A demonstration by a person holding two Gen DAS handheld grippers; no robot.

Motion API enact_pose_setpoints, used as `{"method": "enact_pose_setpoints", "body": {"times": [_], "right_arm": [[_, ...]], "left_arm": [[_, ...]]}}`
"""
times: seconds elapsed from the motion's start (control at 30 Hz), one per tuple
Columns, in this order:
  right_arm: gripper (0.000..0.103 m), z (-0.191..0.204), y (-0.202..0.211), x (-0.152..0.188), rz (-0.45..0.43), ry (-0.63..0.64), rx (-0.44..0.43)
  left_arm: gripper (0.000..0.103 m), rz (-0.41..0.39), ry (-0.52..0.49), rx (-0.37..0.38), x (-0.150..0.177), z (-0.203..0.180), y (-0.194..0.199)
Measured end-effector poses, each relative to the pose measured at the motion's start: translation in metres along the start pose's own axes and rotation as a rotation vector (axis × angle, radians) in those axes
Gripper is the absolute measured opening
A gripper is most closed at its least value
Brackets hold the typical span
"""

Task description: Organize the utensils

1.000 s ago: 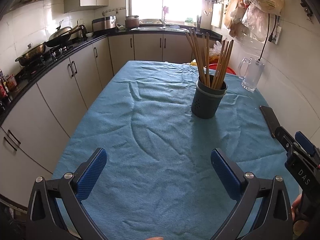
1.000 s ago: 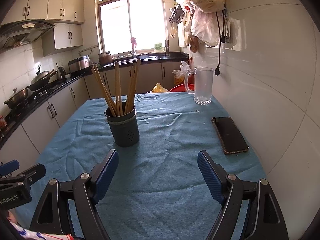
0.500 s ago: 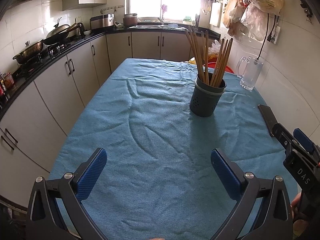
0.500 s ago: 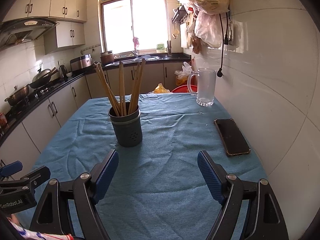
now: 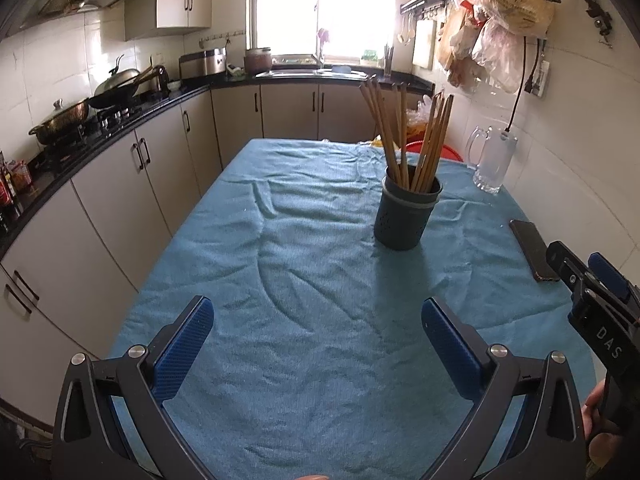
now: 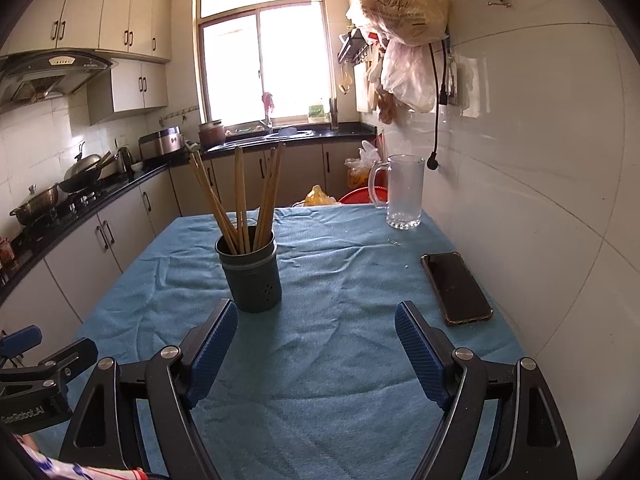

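Observation:
A dark grey utensil holder (image 5: 408, 216) (image 6: 250, 272) stands upright on the blue tablecloth (image 5: 312, 280) (image 6: 332, 360), with several wooden chopsticks (image 5: 400, 136) (image 6: 240, 196) leaning in it. My left gripper (image 5: 318, 320) hovers open over the near part of the cloth, well short of the holder, nothing between its blue pads. My right gripper (image 6: 316, 320) is open too and empty; the holder sits just beyond its left finger. Each gripper shows at the edge of the other's view.
A black phone (image 6: 456, 286) (image 5: 534, 250) lies by the right wall. A glass mug (image 6: 402, 192) (image 5: 492, 160) stands at the far right corner. Kitchen cabinets and a stove with pans (image 5: 64, 118) run along the left. Bags (image 6: 404, 12) hang on the wall.
Both views have tipped slightly upward, so the holder and table sit lower in frame. Both grippers stay open and nothing on the table has moved.

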State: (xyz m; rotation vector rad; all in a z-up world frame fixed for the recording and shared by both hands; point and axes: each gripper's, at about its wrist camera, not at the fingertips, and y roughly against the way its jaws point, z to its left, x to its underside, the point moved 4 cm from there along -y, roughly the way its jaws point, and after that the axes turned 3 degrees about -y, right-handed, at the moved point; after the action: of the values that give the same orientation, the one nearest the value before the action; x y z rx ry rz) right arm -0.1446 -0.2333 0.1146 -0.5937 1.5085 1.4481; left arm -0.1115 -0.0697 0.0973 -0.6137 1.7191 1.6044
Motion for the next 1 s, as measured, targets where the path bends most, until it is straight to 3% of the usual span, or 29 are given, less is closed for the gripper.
{"method": "enact_pose_setpoints", "body": {"times": [0.53, 1.0], "right_arm": [[0.085, 0.0, 0.015, -0.004, -0.035, 0.01, 0.005], [0.086, 0.018, 0.034, -0.011, -0.088, 0.064, 0.01]], "left_arm": [[0.103, -0.037, -0.014, 0.015, 0.001, -0.006, 0.017], [0.103, -0.026, 0.038, 0.044, 0.006, 0.008, 0.023]]}}
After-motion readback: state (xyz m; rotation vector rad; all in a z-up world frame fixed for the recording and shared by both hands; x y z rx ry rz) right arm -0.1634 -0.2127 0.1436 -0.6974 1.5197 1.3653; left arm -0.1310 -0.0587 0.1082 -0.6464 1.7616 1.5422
